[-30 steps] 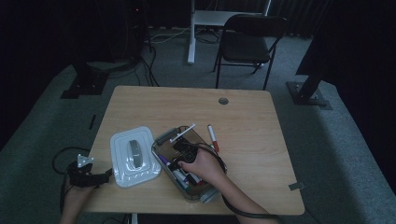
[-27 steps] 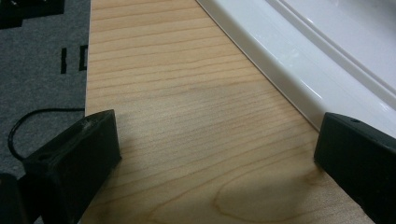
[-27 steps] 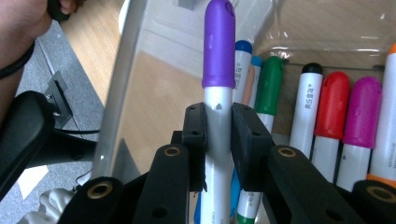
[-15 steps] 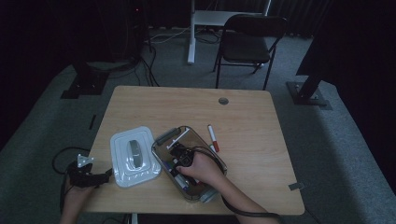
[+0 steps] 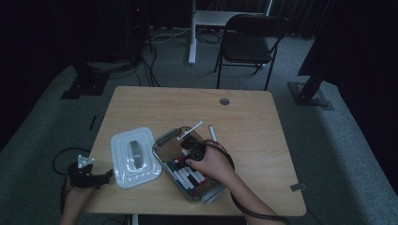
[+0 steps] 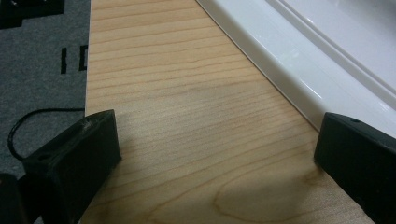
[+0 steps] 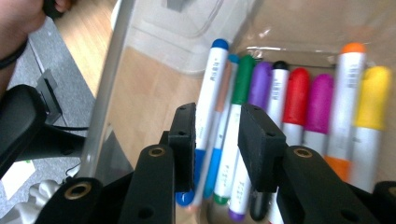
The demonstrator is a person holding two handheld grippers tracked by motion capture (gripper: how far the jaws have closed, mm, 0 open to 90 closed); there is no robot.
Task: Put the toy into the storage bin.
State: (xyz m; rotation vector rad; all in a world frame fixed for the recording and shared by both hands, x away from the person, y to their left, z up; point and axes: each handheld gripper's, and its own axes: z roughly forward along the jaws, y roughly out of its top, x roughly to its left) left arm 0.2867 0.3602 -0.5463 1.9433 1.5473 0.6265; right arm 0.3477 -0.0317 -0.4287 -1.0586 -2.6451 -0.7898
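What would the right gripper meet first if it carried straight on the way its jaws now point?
Probably the markers lying in the clear box: the right gripper points down at them, its slightly parted jaws framing the light-blue and green ones. Depth is unclear.

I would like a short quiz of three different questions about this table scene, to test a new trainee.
1. True or false: the white lid lies on the table to the left of the clear box.
2. Which marker lies on the table outside the box? A) the white marker B) a yellow one C) a green one
3. Fill in: the left gripper has its jaws ____ over bare wood.

Key
1. True.
2. A.
3. Open. For comparison, the right gripper is down in the box over the markers; its jaws have just been opening, a small gap between them, and they press on none.
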